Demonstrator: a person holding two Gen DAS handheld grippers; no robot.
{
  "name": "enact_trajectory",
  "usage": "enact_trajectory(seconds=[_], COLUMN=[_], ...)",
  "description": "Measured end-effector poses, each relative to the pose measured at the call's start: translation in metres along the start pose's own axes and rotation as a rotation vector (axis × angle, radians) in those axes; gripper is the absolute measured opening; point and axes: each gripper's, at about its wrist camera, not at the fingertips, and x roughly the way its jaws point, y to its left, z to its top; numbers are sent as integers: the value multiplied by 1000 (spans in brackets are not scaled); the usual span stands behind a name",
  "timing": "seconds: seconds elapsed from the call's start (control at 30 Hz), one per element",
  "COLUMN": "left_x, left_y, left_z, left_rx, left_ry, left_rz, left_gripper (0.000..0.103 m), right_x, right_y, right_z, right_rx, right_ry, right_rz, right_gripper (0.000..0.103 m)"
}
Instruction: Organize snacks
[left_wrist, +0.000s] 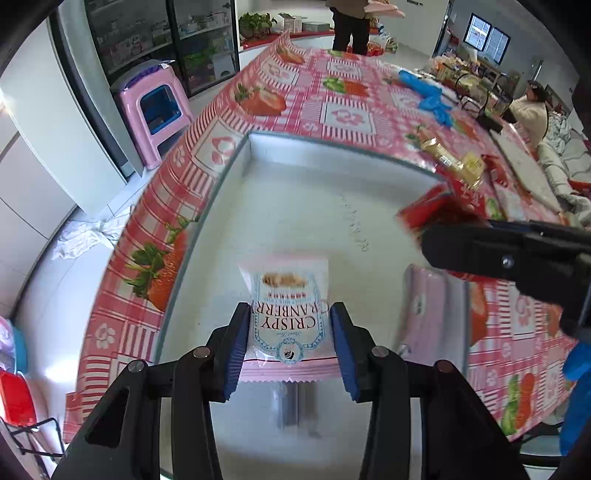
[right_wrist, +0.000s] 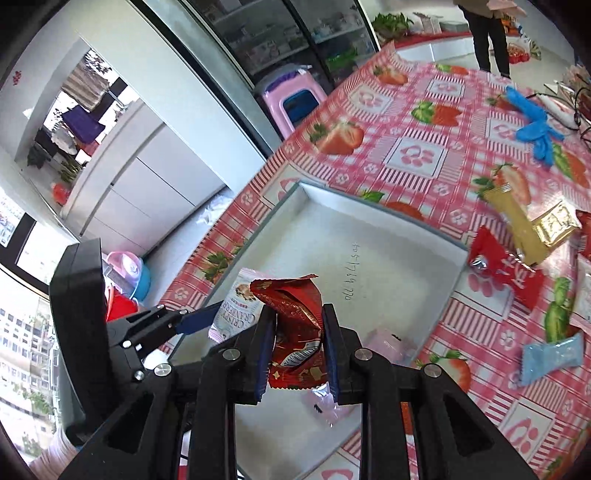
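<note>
The left gripper (left_wrist: 291, 345) holds a white and pink cranberry crisp packet (left_wrist: 288, 317) between its blue pads (left_wrist: 236, 350), which press on the packet's two long edges; its long axis runs straight ahead along the fingers, with the serrated pink seal nearest the camera and the printed name upside down. The right gripper (right_wrist: 298, 350) is clamped on a crumpled red snack packet (right_wrist: 295, 325), which stands up between the pads and points away from the camera, its torn-looking top edge farthest out. Both packets hang over a shallow white box (left_wrist: 258, 147) just ahead of the fingers; a pink packet (left_wrist: 424, 306) lies in its near right corner, blurred and partly cut off by the right gripper. Faint handwriting on the box floor cannot be read. Beyond the box, on the strawberry tablecloth (right_wrist: 413, 155), lie a gold wafer packet (right_wrist: 517, 221), a red packet (right_wrist: 506, 266), a light blue packet (right_wrist: 550, 358) and blue gloves (right_wrist: 535, 129). Far off stands a pink stool (left_wrist: 155, 110).
</note>
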Motion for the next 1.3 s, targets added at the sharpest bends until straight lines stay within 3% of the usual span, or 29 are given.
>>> enact_trajectory(seconds=[0.03, 0.1, 0.13, 0.17, 0.27, 0.37, 0.5, 0.63, 0.77, 0.8, 0.83, 0.87, 0.9, 1.07, 1.23, 1.3], left_x=[2, 2, -1, -3, -16, -30, -33, -25, -17, -15, -13, -9, -5, 21, 57, 58], left_y=[0, -4, -10, -13, -38, -78, -135, -169, -192, -197, -203, -209, -216, -253, -288, -291], left_z=[0, 1, 2, 2, 11, 19, 20, 19, 24, 25, 28, 30, 32, 39, 39, 40], left_rx=[8, 27, 42, 52, 106, 208, 328, 380, 427, 441, 454, 464, 474, 534, 595, 567], left_ry=[4, -3, -19, -31, -78, -131, -148, -132, -115, -117, -119, -118, -114, -109, -74, -90], left_rz=[6, 4, 7, 3, -22, -72, -126, -141, -137, -136, -137, -140, -145, -157, -118, -134], left_gripper=[53, 61, 64, 65, 68, 81, 81, 81, 81, 81, 81, 81, 81, 81, 81, 78], right_x=[7, 10, 8, 3, -18, -42, -68, -67, -46, -40, -40, -40, -41, -75, -119, -135], right_y=[-3, -13, -22, -30, -63, -111, -186, -228, -241, -243, -242, -238, -236, -260, -267, -268], right_z=[1, 3, 2, 2, -1, -6, -15, -15, -6, -5, -5, -5, -6, -41, -103, -128], right_rx=[6, 26, 37, 43, 53, 114, 267, 355, 322, 319, 305, 281, 243, 302, 351, 377], right_ry=[20, 33, 23, 4, -33, -52, -80, -69, -43, -34, -47, -53, -53, -85, -115, -132], right_rz=[-5, -31, -61, -88, -174, -291, -423, -434, -466, -471, -504, -528, -562, -470, -461, -464], right_gripper=[29, 63, 92, 95, 95, 95, 95, 95, 94, 91, 77, 50, 42, 40, 40, 40])
